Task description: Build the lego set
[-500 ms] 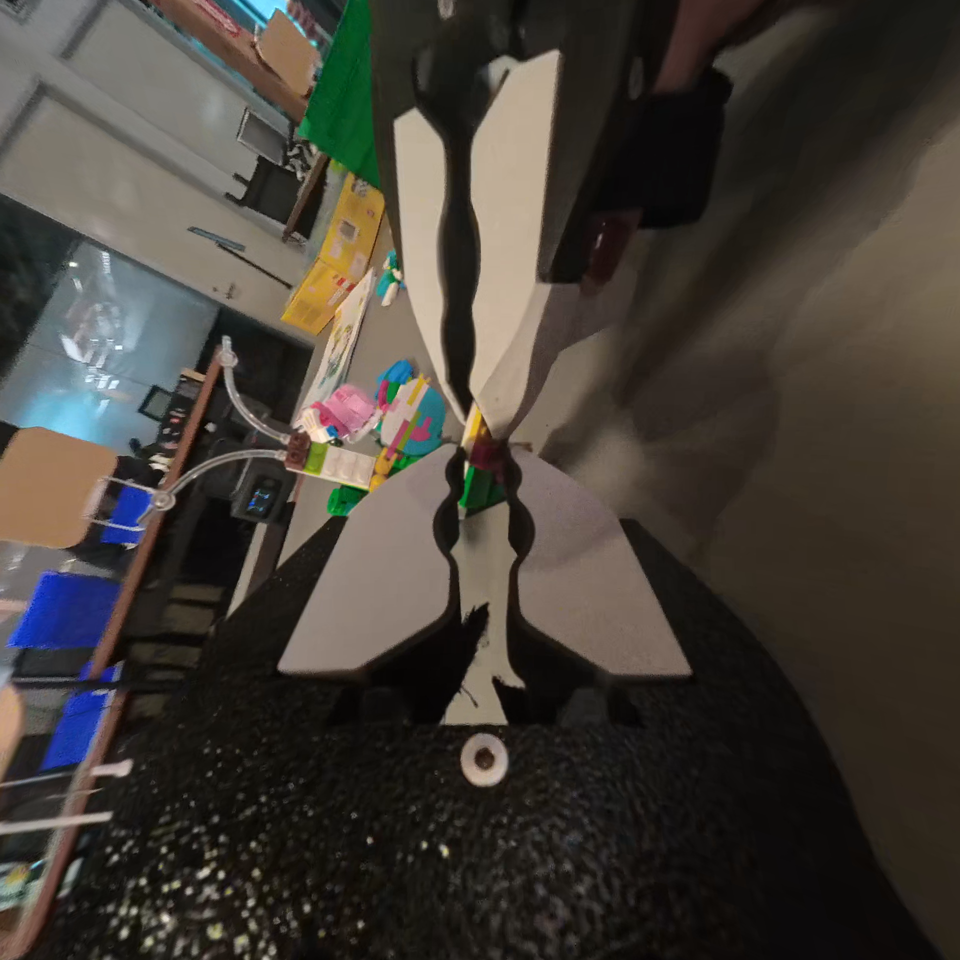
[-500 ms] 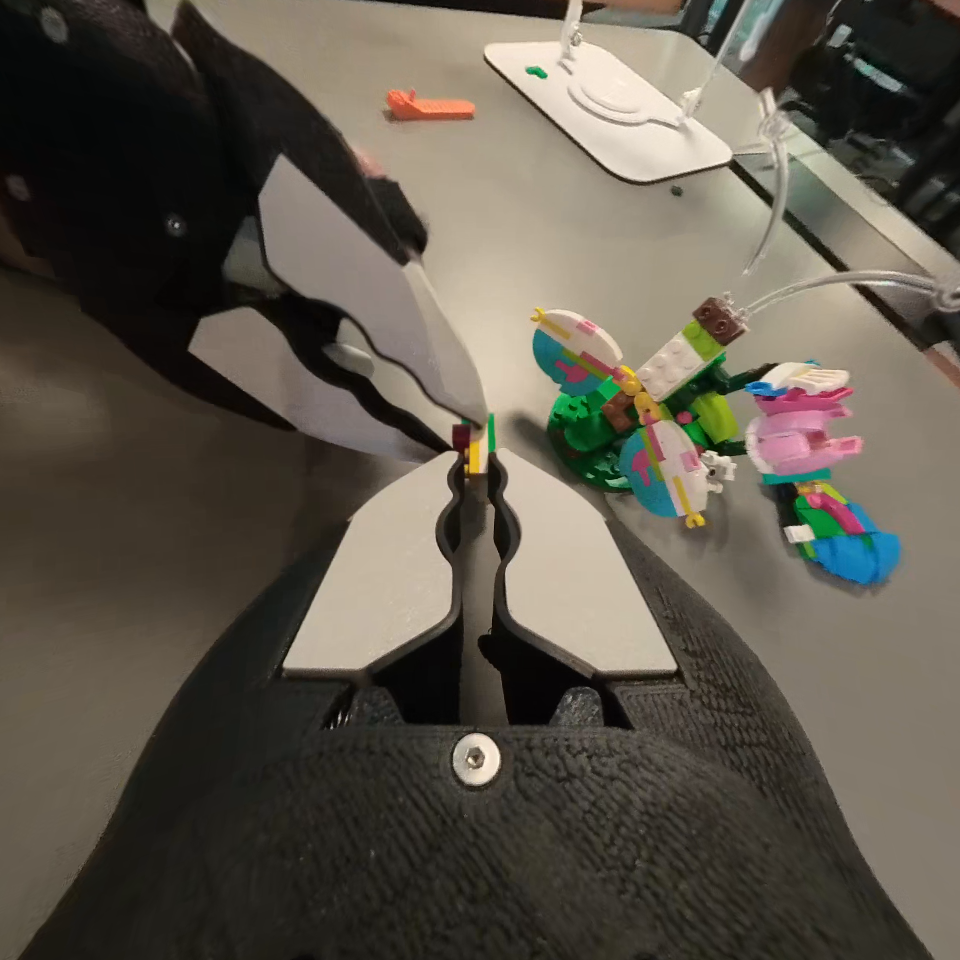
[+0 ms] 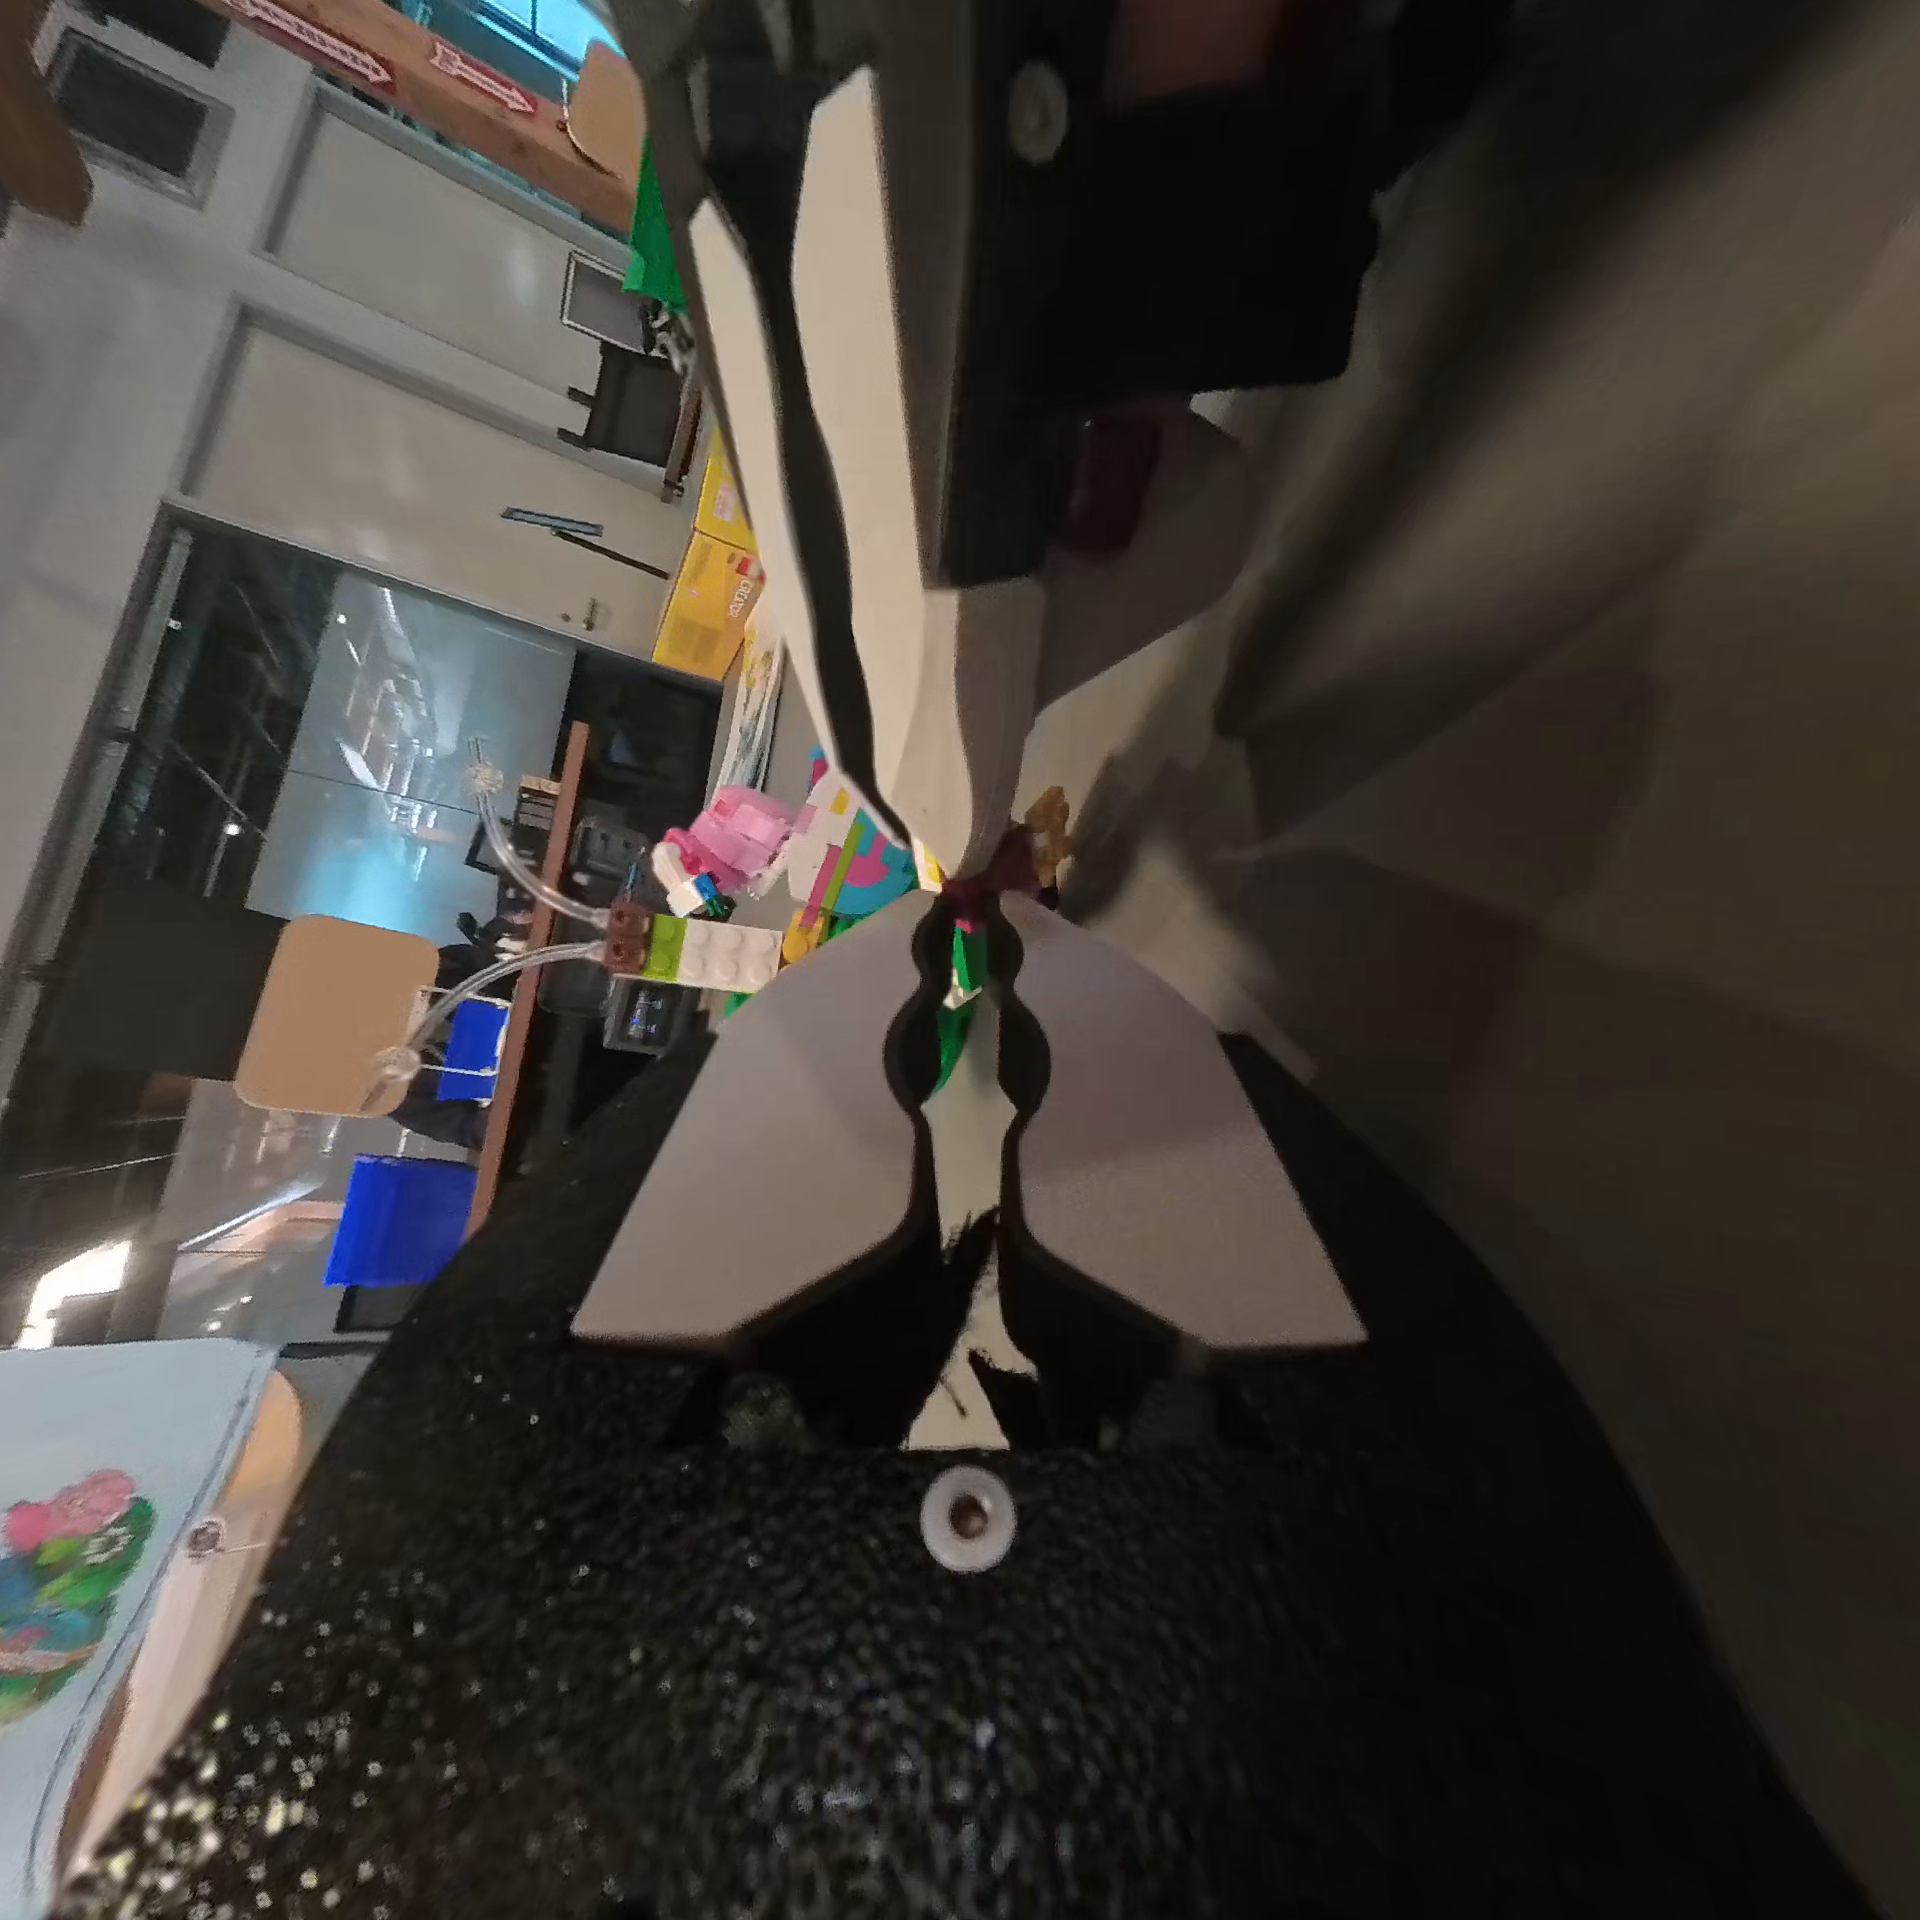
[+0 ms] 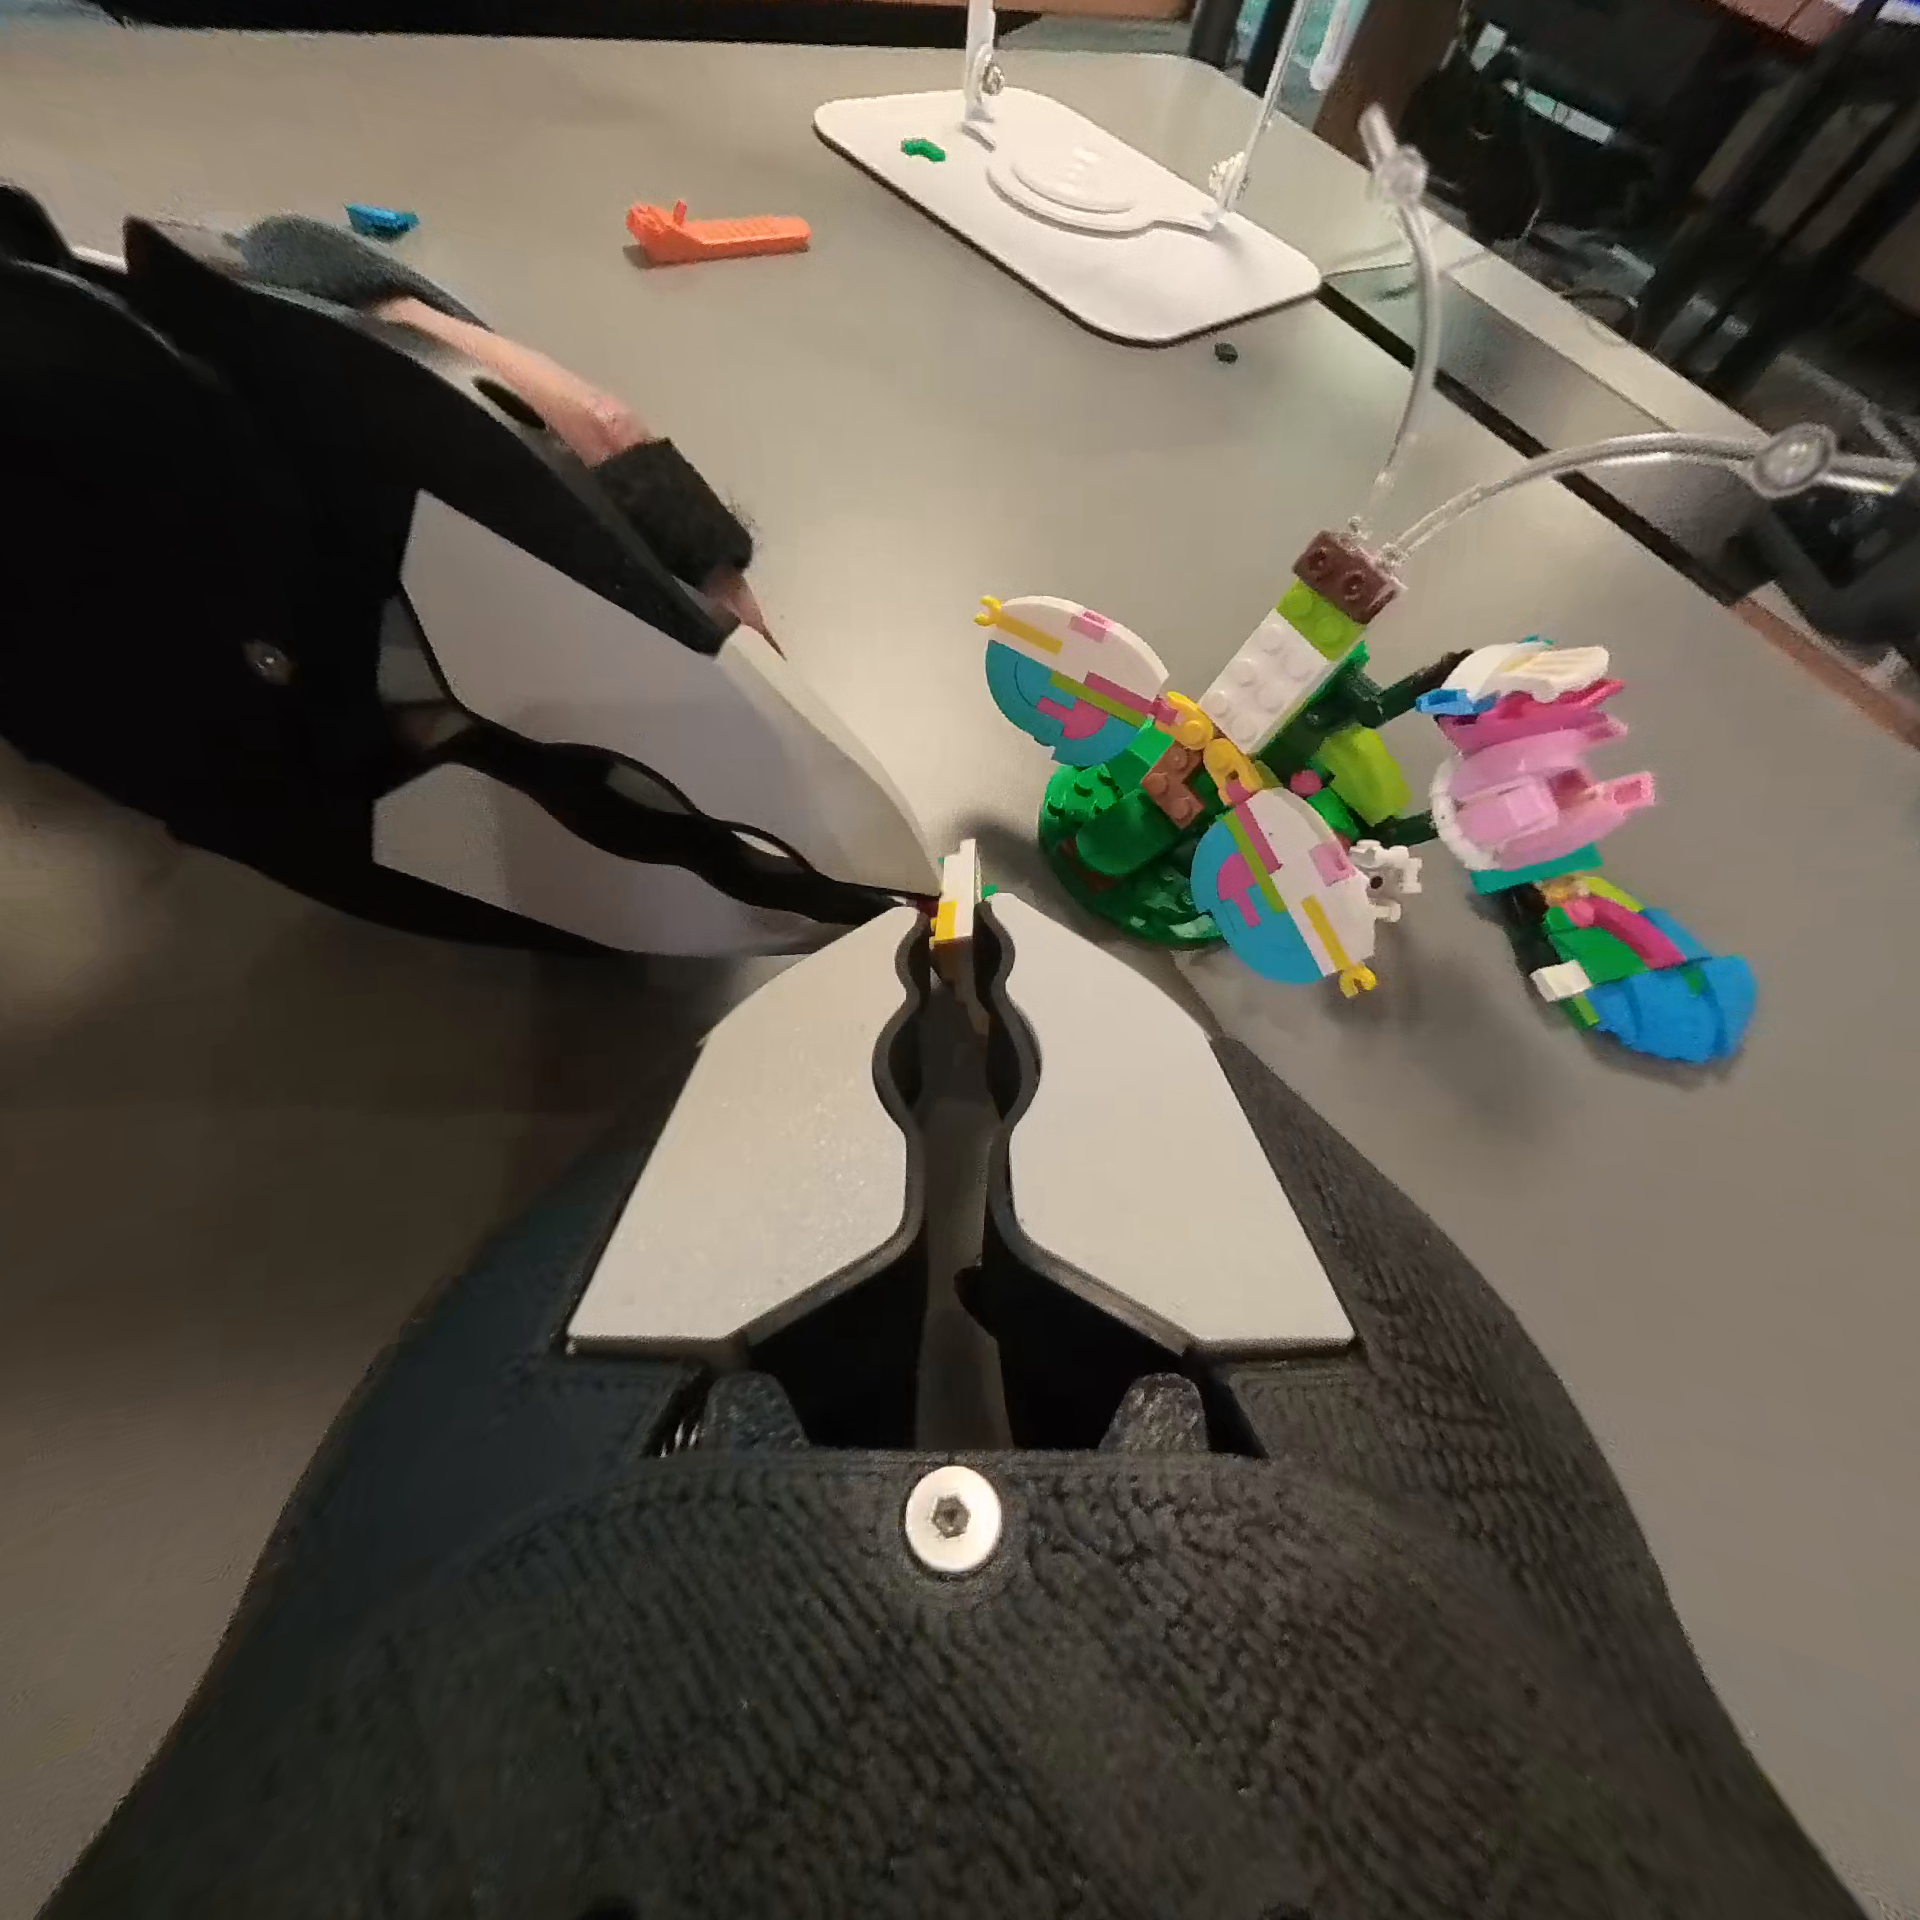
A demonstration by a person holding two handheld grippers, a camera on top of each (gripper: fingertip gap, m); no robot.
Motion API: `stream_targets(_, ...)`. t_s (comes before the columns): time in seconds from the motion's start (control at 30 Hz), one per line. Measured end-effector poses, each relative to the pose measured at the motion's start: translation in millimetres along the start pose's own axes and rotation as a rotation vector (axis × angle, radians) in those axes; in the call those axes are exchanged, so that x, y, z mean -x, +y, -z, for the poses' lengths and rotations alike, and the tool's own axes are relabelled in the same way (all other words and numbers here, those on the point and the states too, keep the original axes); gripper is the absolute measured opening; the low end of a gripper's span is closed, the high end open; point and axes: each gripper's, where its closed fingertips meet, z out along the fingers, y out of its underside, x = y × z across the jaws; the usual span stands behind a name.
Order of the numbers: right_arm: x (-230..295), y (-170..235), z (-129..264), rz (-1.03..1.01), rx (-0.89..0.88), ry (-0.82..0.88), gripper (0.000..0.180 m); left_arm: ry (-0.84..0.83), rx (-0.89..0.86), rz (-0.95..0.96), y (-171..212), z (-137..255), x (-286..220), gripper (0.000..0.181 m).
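The right gripper [image 4: 961, 914], jaws pinched narrowly on a small white-and-yellow plate stack [image 4: 956, 904] standing on edge along its fingers, meets tip to tip the left gripper [image 4: 894, 902], clamped on a dark magenta piece from the left, above the grey table [image 4: 935, 436], the green-based butterfly model [image 4: 1195, 810] lying near to the right.

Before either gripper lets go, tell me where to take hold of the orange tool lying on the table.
Take the orange tool by its long flat handle, coming from above with the fingers across its narrow width. It lies flat on the table with clear space around it; the thicker notched end at the left looks harder to pinch.
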Motion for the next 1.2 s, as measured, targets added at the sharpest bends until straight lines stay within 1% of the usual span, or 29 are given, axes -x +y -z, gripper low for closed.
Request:
stream_targets(0.13, 0, 0, 0, -0.013, -0.003, -0.007, 0.005, 0.045, -0.021, 0.081, 0, 1, -2, 0.003)
stream_targets(0.17, -2, 0, 0, -0.015, -0.007, 0.002, 0.006, 0.071, -0.027, 0.09, -1, 2, -4, 0.002)
stream_targets(0.2, -5, -2, 2, -0.018, -0.024, 0.018, 0.006, 0.151, -0.034, 0.09, -2, 3, -16, 0.002)
stream_targets(0.23, -7, -4, 4, -0.031, -0.044, 0.019, 0.006, 0.167, -0.014, 0.073, -2, 2, -22, 0.001)
stream_targets(0.3, -9, -3, 5, -0.067, -0.049, -0.004, 0.006, 0.102, -0.038, 0.022, -8, 3, -16, 0.0)
stream_targets(0.37, -10, -5, 7, -0.058, -0.062, -0.001, 0.006, 0.052, -0.039, 0.061, -5, 2, -5, 0.0)
stream_targets(0.47, -9, -12, 9, -0.039, -0.109, -0.003, 0.006, 0.007, -0.082, 0.175, -5, 6, 10, 0.0)
stream_targets(0.53, -8, -21, 13, 0.016, -0.178, -0.009, 0.006, -0.011, -0.116, 0.276, -6, 9, 20, 0.0)
stream_targets(0.6, -3, -31, 20, 0.103, -0.258, -0.011, 0.006, -0.026, -0.151, 0.415, -3, 14, 32, 0.015)
stream_targets(0.67, 2, -38, 26, 0.114, -0.319, -0.046, 0.006, -0.002, -0.223, 0.559, -5, 21, 41, 0.03)
stream_targets(0.7, 4, -41, 27, 0.057, -0.346, -0.098, 0.006, 0.035, -0.277, 0.638, -8, 25, 43, 0.032)
stream_targets(0.77, 2, -51, 34, -0.143, -0.425, -0.204, 0.006, 0.111, -0.356, 0.78, -15, 30, 46, 0.038)
stream_targets(0.87, -7, -67, 49, -0.504, -0.575, -0.41, 0.006, 0.228, -0.439, 0.897, -25, 34, 44, 0.039)
stream_targets(0.93, -11, -70, 53, -0.696, -0.629, -0.523, 0.005, 0.286, -0.488, 0.947, -32, 37, 43, 0.037)
stream_targets(0.97, -11, -71, 53, -0.755, -0.64, -0.561, 0.006, 0.297, -0.508, 0.973, -35, 39, 45, 0.036)
stream_targets(1.03, -8, -73, 51, -0.811, -0.646, -0.615, 0.005, 0.314, -0.546, 1.017, -39, 41, 47, 0.026)
stream_targets(1.1, -4, -77, 51, -0.83, -0.661, -0.646, 0.005, 0.36, -0.593, 1.074, -44, 44, 48, 0.022)
stream_targets(1.13, -3, -78, 52, -0.837, -0.669, -0.658, 0.005, 0.382, -0.613, 1.102, -45, 46, 48, 0.015)
stream_targets(1.17, -2, -79, 51, -0.843, -0.672, -0.666, 0.005, 0.4, -0.62, 1.126, -45, 46, 48, 0.011)
stream_targets(1.2, -2, -79, 51, -0.851, -0.677, -0.67, 0.005, 0.417, -0.627, 1.144, -45, 46, 48, 0.01)
